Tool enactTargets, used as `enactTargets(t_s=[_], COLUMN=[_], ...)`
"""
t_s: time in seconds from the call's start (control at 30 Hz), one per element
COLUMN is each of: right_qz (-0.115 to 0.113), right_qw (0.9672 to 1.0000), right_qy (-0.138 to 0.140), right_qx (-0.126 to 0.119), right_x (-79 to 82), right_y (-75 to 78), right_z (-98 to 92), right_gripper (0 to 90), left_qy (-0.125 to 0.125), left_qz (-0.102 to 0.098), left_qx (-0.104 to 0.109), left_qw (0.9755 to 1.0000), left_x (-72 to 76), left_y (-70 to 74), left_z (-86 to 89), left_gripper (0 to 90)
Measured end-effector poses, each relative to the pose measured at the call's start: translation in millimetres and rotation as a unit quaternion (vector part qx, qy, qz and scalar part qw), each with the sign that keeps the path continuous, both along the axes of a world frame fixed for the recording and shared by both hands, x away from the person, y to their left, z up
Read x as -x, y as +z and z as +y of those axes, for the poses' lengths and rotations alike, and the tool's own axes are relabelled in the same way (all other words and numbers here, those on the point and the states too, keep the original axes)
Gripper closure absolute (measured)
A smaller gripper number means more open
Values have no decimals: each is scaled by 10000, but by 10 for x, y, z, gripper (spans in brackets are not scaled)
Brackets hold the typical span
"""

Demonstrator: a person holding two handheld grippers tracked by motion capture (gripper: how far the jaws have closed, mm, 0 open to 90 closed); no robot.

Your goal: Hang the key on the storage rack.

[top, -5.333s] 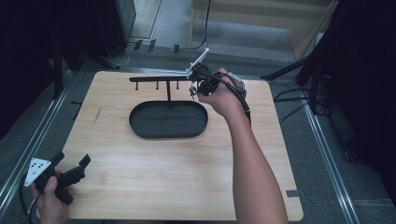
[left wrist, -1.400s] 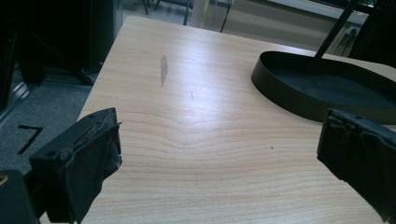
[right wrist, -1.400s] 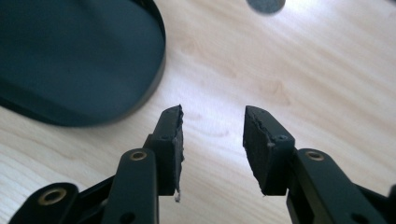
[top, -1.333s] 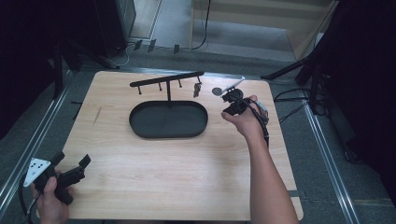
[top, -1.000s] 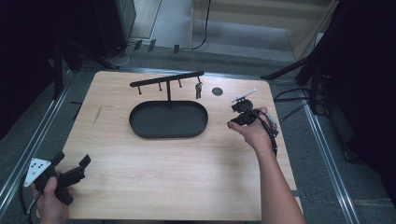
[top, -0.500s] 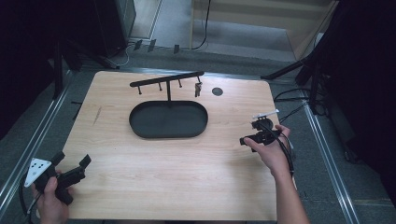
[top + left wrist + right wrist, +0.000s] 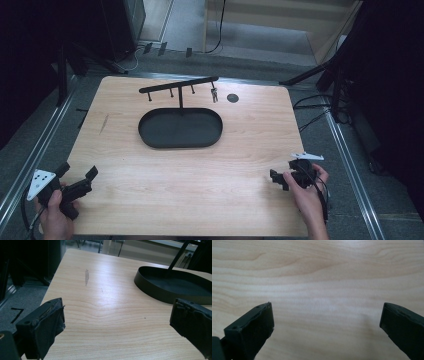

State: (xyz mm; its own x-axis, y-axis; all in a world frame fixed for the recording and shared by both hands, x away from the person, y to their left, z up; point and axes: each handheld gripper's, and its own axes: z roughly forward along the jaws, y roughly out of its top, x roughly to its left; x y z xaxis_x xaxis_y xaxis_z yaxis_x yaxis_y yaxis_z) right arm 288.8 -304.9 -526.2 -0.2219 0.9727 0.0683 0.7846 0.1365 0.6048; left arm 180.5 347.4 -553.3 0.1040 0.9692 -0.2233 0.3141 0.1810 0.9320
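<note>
Keys are hanging from the rack at twelve o'clock; both the left claw and the right claw are resting apart, empty, suggesting completion.

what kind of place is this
Probably a lab or recording workspace, not a home: a bare wooden table inside metal rails, loose cables across a grey floor, and dark equipment stands around it.

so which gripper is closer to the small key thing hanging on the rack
Right. The right gripper sits at the table's near right edge, straight down from the hanging key. The left gripper is at the near left corner, farther off diagonally.
</note>
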Motion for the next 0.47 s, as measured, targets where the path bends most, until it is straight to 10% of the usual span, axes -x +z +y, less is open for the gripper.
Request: enactTargets(t_s=[0.27, 0.47], right_qz=[-1095, -1479], right_qw=[9931, 9864], right_qy=[-226, -422], right_qx=[-358, -586], right_x=[456, 548], right_y=[-125, -106], right_z=[-187, -266], right_gripper=[0, 0], left_qy=[6, 127], left_qz=[19, 63], left_qx=[-31, -96], left_qw=[10000, 9999], left_x=[-3, -14], left_y=[1, 5], left_z=[-7, -20], left_gripper=[0, 0])
